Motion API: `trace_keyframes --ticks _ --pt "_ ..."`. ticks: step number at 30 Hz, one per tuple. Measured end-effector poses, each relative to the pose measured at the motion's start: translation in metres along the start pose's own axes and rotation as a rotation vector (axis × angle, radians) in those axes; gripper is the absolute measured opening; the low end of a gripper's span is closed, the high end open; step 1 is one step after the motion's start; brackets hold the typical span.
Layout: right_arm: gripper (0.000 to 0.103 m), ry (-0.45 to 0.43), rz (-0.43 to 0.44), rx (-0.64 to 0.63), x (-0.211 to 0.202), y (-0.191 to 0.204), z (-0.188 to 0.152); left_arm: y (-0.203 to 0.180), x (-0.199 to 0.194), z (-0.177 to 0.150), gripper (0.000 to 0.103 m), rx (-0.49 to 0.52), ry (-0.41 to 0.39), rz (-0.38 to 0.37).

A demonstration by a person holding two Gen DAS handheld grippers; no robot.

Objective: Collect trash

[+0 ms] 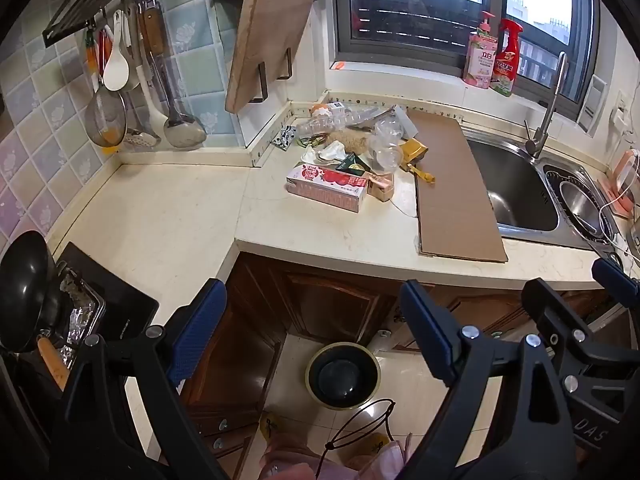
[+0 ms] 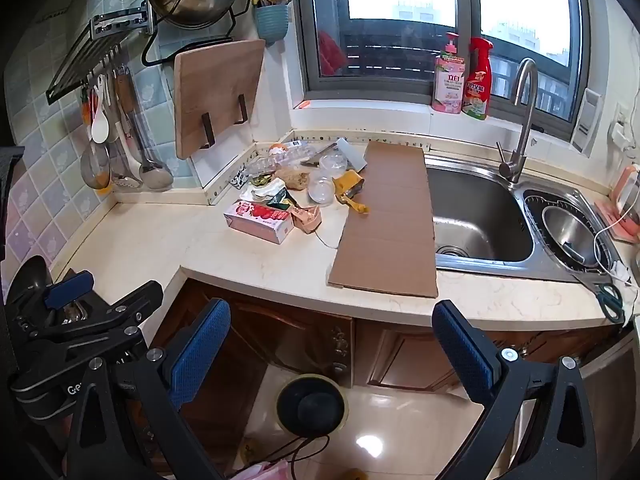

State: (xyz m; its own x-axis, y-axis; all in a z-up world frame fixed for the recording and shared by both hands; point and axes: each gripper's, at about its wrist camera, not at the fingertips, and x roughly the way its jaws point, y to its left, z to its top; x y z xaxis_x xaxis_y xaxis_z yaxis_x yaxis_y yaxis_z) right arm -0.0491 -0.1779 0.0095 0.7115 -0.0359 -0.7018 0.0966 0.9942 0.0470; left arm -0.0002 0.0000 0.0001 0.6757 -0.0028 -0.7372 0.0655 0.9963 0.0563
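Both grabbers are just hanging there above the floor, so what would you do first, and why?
Probably reach the left gripper forward to the pink carton. Both sets of jaws are open and empty, short of the counter edge, and the carton lies at the near edge of the trash pile, nearest of all. The bin waits on the floor below.

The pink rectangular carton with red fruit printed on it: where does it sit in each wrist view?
Left wrist view: the pink rectangular carton lies on the counter just above centre, at the front of the trash pile.
Right wrist view: it lies left of centre, again fronting the pile.
Shared landmark: the flat brown cardboard sheet lies to its right, beside the sink, in both.
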Motion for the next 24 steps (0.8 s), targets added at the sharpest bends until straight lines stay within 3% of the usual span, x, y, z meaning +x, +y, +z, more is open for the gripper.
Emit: trace_keyframes --ticks 24 --pt "0.102 0.001 -0.010 -0.015 0.0030 0.0043 0.0017 -0.0039 0.0000 -0.0047 0.078 -0.004 0.005 -0.014"
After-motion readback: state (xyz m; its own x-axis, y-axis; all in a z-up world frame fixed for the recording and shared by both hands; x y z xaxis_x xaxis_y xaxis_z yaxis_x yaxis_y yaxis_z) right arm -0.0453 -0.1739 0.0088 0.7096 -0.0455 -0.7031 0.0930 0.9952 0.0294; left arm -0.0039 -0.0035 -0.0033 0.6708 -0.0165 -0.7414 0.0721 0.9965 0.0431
